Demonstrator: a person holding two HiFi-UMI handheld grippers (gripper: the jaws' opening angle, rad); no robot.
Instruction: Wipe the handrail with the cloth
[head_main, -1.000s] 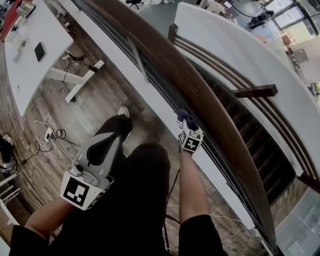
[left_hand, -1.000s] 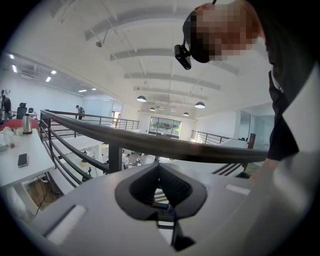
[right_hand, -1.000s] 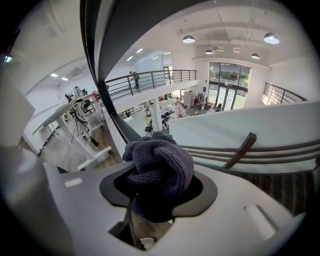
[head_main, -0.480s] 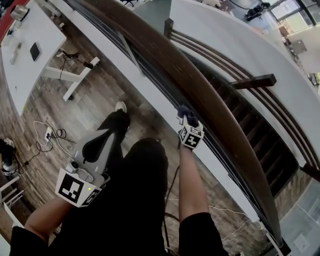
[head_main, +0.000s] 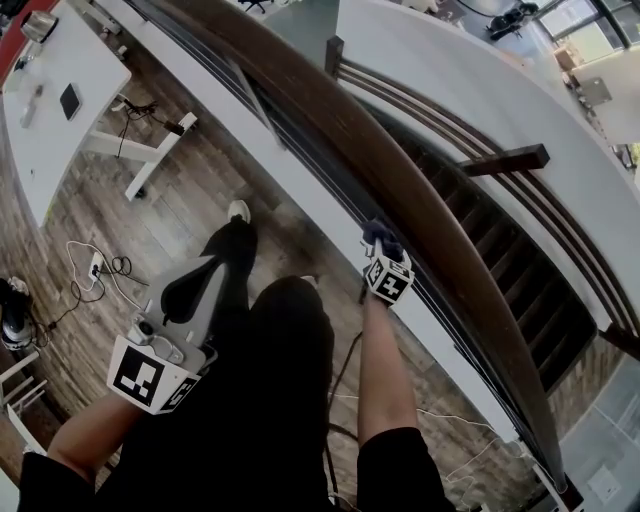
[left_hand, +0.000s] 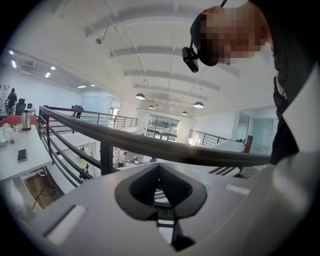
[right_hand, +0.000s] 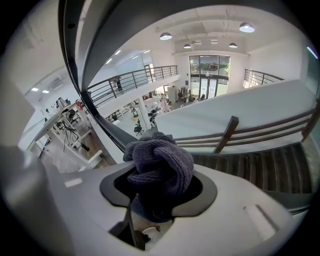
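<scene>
Bright ceiling lights, window glare; fisheye warp at edges.

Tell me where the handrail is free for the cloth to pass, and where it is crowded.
The handrail top is bare both ways from the cloth in the right gripper: ahead, beyond the stair post, and back toward the person. Crowded: the thin bars close under the rail on the floor side.

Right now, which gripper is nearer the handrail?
Right. The right gripper, shut on the cloth, is close beside the handrail; the left gripper is away by the person's leg.
</scene>
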